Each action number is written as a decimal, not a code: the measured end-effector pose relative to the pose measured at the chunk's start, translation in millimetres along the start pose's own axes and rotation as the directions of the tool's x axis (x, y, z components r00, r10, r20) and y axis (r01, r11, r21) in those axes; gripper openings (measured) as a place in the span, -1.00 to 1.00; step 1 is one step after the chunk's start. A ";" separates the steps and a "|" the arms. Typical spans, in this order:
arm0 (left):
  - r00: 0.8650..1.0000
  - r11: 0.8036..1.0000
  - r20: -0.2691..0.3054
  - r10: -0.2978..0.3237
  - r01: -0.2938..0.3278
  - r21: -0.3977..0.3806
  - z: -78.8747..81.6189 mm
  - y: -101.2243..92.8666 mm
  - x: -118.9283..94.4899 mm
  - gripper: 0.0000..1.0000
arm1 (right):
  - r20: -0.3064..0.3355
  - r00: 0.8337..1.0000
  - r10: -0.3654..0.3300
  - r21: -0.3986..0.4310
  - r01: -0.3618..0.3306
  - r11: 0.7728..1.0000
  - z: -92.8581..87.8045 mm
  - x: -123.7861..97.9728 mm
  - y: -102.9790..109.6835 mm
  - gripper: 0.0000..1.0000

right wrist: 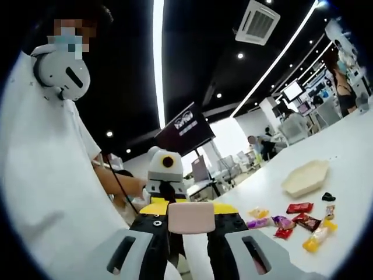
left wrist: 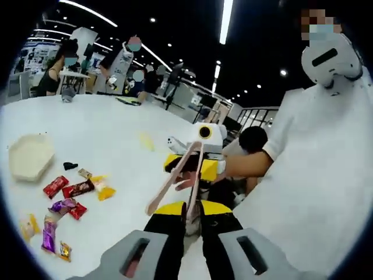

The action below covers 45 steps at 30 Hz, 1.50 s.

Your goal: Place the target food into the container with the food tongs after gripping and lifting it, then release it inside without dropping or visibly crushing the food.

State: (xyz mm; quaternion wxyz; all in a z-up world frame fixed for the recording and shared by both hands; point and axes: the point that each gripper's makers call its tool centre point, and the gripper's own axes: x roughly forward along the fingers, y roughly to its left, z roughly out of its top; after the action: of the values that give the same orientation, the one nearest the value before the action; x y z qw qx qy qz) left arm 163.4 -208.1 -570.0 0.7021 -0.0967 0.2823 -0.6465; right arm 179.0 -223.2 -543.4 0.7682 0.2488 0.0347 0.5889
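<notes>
Working over a wide white bench (left wrist: 105,128), bare for most of its spread, with its near edge running just by me. A beige six-sided container (left wrist: 29,156) sits open on it, apart from everything else, with nothing I can make out inside.

Food tongs (left wrist: 175,178), pink, bridge my two hands. The right tongs (right wrist: 187,213) are closed on the flat joined end. The left tongs (left wrist: 192,211) stand narrow and seem to pinch one pink arm near its tip; the other arm splays free beside it. So the tool's mouth is wide and holds nothing. Its long axis runs from hand to hand, up off the bench, not toward the food.

Snacks (left wrist: 73,189) lie scattered in wrappers just beside the container, between it and me, none touching it. In the left gripper view they sit low and leftward; in the right gripper view (right wrist: 291,219) low and rightward. I judge the tool must swing down and sideways before any grip. Which hand is nearer, I cannot tell. Which wrapper is the target is not marked.

Room looks ample around the pile. A small black scrap (left wrist: 70,165) lies close by the container.
</notes>
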 end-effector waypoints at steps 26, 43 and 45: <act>0.983 0.986 -0.101 -0.155 0.161 0.053 16.2 -26.6 7.0 -1.00 | -0.071 0.993 0.097 0.021 -0.096 0.995 -1.1 10.3 19.2 -0.20; 0.983 0.985 -0.116 -0.146 0.155 0.072 12.1 -29.2 2.8 -1.00 | -0.128 0.985 0.118 0.009 -0.118 0.993 -11.8 15.2 22.6 -0.17; 0.983 0.985 -0.111 -0.148 0.156 0.071 13.3 -29.5 2.6 -1.00 | -0.136 0.983 0.120 0.008 -0.120 0.993 -13.6 15.9 23.6 -0.17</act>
State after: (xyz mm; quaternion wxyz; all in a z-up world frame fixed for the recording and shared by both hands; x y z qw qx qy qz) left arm 145.2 -217.9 -544.9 0.6380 -0.0558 0.2850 -0.7131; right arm 158.2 -199.5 -541.5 0.7273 0.2095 0.0718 0.6497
